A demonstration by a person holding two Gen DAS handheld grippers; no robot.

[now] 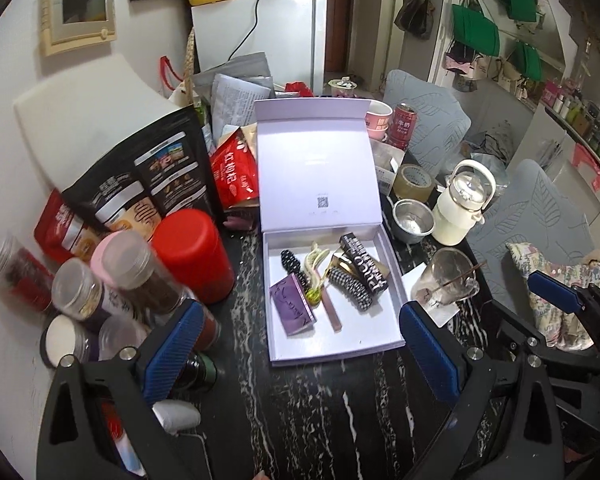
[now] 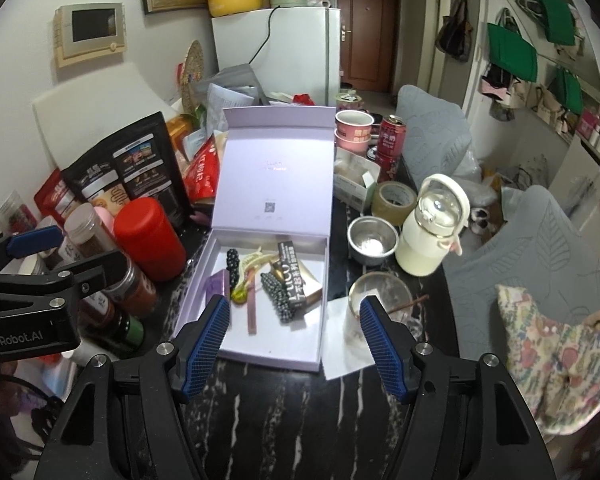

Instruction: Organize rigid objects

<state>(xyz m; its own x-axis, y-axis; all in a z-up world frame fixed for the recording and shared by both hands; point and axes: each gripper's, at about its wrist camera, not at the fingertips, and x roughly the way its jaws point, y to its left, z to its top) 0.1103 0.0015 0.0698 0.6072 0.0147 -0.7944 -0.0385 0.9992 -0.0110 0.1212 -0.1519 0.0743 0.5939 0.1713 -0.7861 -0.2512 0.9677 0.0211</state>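
An open lilac box (image 1: 360, 344) (image 2: 296, 354) sits on the black marble table, its lid standing upright. Inside lie a purple case (image 1: 294, 309), a black beaded hair clip (image 1: 350, 288) (image 2: 276, 298), a cream and green claw clip (image 1: 315, 270), a black printed carton (image 1: 364, 262) (image 2: 292, 280) and a pink-brown stick (image 1: 332, 312) (image 2: 252, 314). My left gripper (image 1: 300, 352) is open and empty, just before the box. My right gripper (image 2: 294, 344) is open and empty at the box's near edge. The right gripper also shows at the right of the left wrist view (image 1: 556, 292).
Spice jars (image 1: 100, 280) and a red canister (image 1: 194, 254) (image 2: 150, 238) crowd the left. A glass cup (image 1: 450, 278) (image 2: 380, 300), steel bowl (image 2: 372, 240), cream bottle (image 2: 432, 228), tape roll (image 2: 394, 198) and a red can (image 2: 392, 142) stand right of the box. Snack bags lean behind.
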